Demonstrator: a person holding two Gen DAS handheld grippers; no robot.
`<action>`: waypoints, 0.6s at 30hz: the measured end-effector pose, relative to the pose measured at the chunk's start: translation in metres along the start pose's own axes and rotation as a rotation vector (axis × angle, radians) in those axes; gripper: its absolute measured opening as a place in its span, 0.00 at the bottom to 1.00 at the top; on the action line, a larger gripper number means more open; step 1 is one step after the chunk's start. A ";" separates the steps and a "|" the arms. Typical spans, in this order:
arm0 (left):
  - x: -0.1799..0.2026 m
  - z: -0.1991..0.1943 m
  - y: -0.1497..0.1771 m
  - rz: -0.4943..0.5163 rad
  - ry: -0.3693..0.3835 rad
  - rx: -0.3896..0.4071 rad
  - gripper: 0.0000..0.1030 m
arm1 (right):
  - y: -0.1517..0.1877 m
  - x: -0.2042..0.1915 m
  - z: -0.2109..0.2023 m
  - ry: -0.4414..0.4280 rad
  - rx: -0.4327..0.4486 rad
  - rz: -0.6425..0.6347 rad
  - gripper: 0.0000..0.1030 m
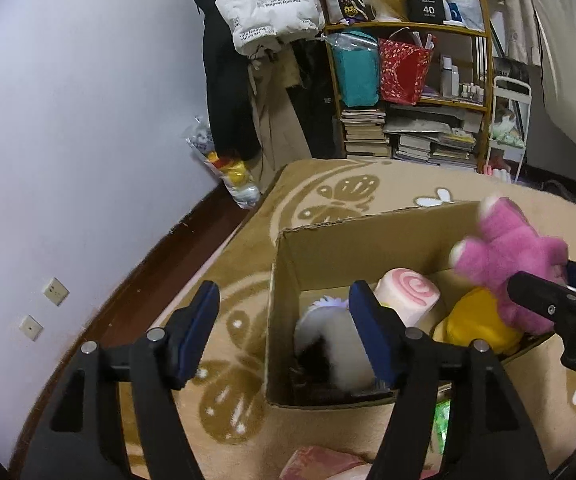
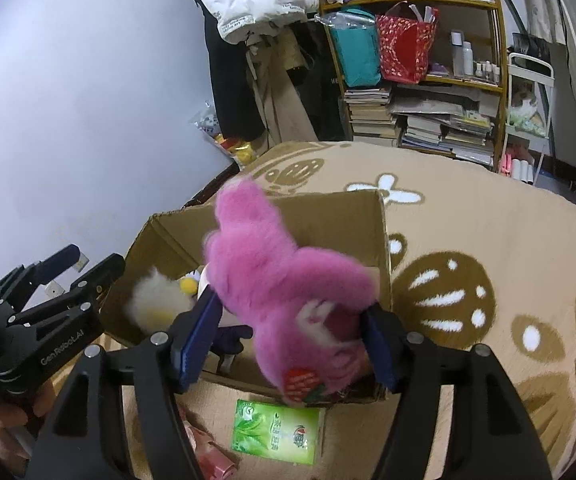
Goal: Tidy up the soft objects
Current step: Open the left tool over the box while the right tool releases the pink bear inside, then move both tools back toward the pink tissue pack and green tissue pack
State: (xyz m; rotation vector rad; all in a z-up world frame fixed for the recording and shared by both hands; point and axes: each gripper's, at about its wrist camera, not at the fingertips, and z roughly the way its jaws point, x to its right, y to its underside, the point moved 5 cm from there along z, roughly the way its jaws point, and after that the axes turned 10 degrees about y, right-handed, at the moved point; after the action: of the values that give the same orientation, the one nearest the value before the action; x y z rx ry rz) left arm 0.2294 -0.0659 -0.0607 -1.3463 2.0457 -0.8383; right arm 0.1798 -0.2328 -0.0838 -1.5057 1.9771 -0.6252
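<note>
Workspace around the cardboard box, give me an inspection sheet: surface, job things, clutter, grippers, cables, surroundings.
Surface: tan patterned rug on a dark floor.
Job's things: open box holding a pink swirl plush, a white plush and a yellow plush; pink plush over the box.
Clutter: green pack and a pink item on the rug in front of the box.
Grippers: left gripper open and empty over the box's left wall; right gripper around the pink plush, whether its fingers press cannot be told.
Cables: nothing seen.
Surroundings: white wall, full shelf, hanging clothes.
</note>
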 end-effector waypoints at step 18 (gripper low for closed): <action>-0.028 -0.071 0.011 -0.069 -0.056 0.031 0.99 | -0.009 -0.011 -0.072 0.026 0.076 0.014 1.00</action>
State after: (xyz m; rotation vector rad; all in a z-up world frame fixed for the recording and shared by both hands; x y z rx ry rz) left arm 0.1814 -0.0223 -0.0197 -1.4148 1.9461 -0.8488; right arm 0.1391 -0.2224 -0.0231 -1.4440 1.9591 -0.7103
